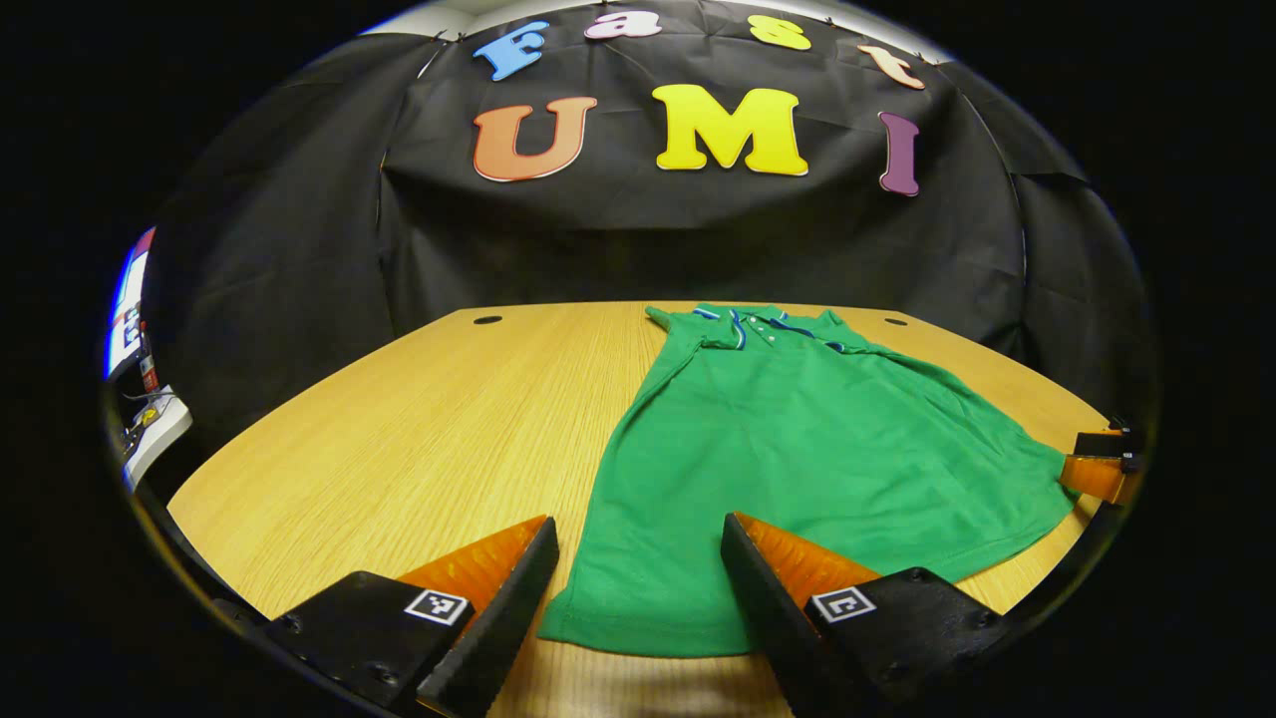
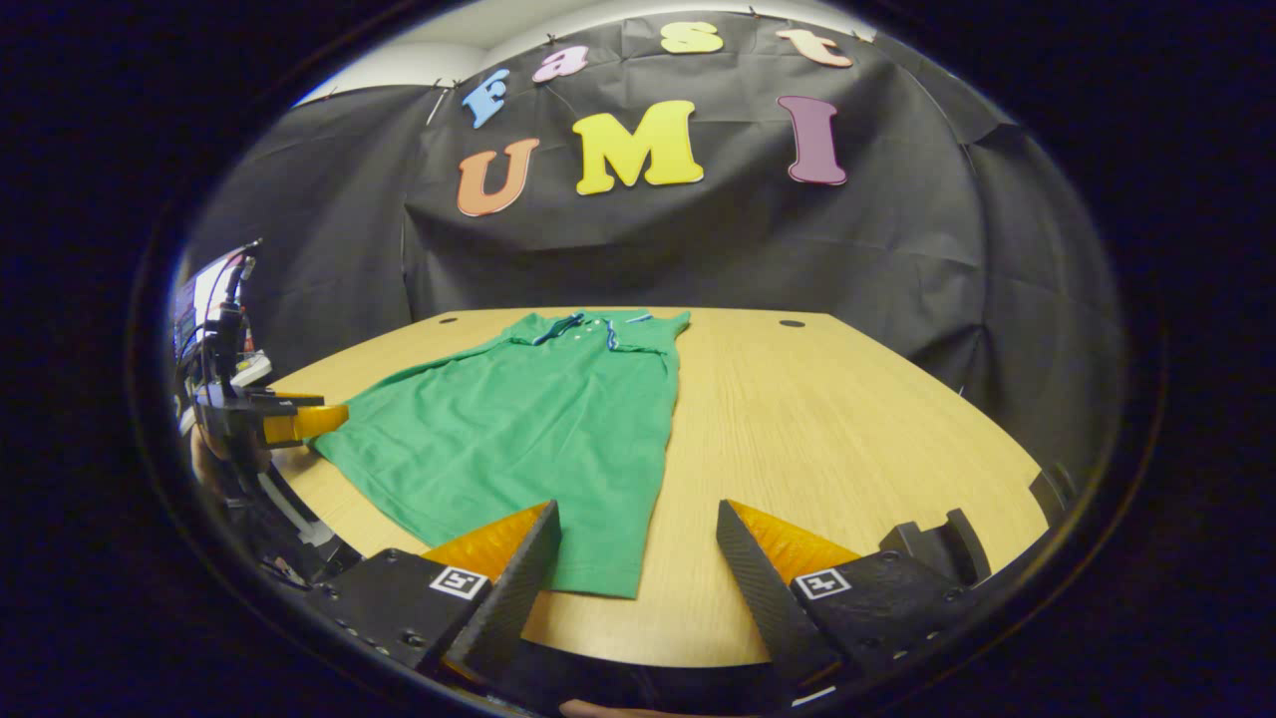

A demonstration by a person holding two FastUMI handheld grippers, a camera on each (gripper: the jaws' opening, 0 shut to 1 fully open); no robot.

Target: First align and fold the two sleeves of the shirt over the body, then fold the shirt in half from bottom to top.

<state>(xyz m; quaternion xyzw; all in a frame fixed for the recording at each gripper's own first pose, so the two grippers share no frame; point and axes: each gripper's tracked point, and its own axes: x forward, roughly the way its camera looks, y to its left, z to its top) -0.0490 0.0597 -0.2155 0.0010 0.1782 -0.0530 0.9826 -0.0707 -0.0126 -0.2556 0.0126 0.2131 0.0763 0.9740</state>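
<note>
We see a green shirt (image 1: 788,449) lying flat on the wooden bench (image 1: 399,439), its sleeves already folded in over the body so that the outline is narrow at the collar and wide at the hem. Its long axis runs from the near edge of the bench toward the far edge, with the collar (image 1: 768,327) pointing at the black cloth wall. Our left hand-held gripper (image 1: 638,588) hovers with its fingers apart over the shirt's near left hem corner, and our right hand-held gripper (image 2: 638,573) hangs with fingers apart at the near right hem corner. Two dark holes (image 1: 487,320) mark the bench's far corners, and some equipment with cables (image 2: 224,339) stands off the bench to the left.
</note>
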